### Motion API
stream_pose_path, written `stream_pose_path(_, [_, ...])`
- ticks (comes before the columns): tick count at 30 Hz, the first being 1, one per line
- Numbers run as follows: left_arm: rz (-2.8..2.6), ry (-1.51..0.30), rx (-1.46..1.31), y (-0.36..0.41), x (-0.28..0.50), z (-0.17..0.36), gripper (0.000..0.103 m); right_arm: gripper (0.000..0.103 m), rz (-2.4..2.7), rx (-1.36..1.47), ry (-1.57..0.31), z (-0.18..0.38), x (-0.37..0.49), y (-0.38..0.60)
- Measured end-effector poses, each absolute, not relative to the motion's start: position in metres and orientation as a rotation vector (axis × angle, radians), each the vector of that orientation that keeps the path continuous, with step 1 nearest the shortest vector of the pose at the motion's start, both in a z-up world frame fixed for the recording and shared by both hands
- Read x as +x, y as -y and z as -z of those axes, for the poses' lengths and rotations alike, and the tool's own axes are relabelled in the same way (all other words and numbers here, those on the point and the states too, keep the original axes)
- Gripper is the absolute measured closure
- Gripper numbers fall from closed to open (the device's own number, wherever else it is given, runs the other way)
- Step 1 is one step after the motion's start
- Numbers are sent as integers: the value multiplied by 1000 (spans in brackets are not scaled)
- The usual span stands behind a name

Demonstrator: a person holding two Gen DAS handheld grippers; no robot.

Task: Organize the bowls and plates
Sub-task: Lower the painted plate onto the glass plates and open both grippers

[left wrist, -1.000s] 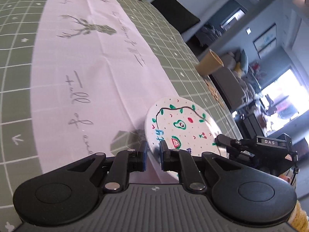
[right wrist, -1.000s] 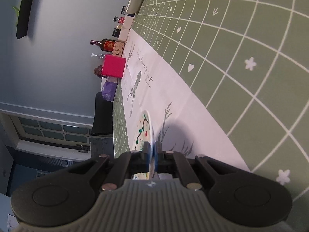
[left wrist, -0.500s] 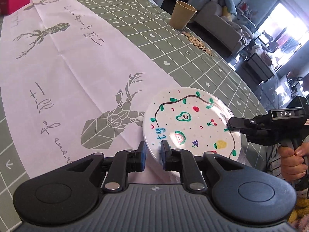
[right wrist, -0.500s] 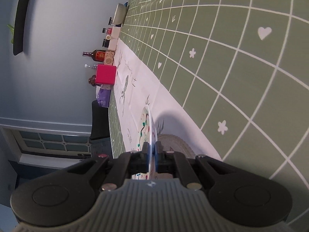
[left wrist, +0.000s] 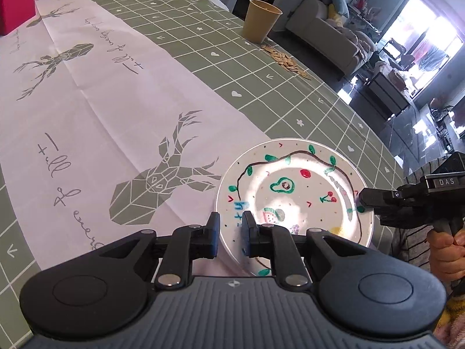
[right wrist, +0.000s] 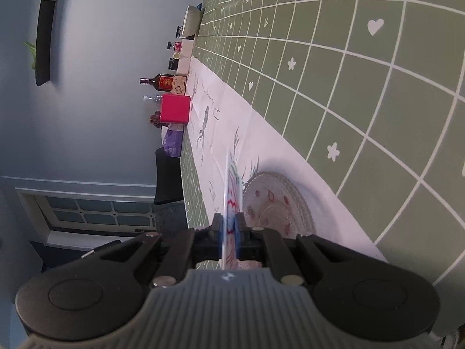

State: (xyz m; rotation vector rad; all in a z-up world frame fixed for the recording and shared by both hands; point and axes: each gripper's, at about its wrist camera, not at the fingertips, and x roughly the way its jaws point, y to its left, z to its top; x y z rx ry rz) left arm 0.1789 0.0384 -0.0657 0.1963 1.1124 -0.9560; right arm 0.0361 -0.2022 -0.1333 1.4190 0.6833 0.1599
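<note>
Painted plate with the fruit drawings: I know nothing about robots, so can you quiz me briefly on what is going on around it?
1. True or false: the right gripper has its jaws closed on the painted plate.
2. In the right wrist view, what lies on the white runner just beyond the held plate? A) a clear glass plate B) a fork C) a frying pan
3. Fill in: the tan paper cup stands next to a scatter of ____.

Key: 1 true; 2 A; 3 seeds.
</note>
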Motion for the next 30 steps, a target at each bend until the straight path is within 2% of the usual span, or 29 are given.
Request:
stream_pose_path(12, [949,-1111,206,-34,174,66,85,98,-146,1462,-701,145,21,203])
stream_pose_path(25, [901,-1125,211,-37,175,69,85,100,-75,1435,-824,156,16,198])
stream_pose_path(28, [886,-1107,231,-35,173,68,85,94,-45,1424,-817,149,15,195])
stream_pose_path(30, [872,-1085,269,-30,169,67,85,81,-46,1390,-792,142,15,190])
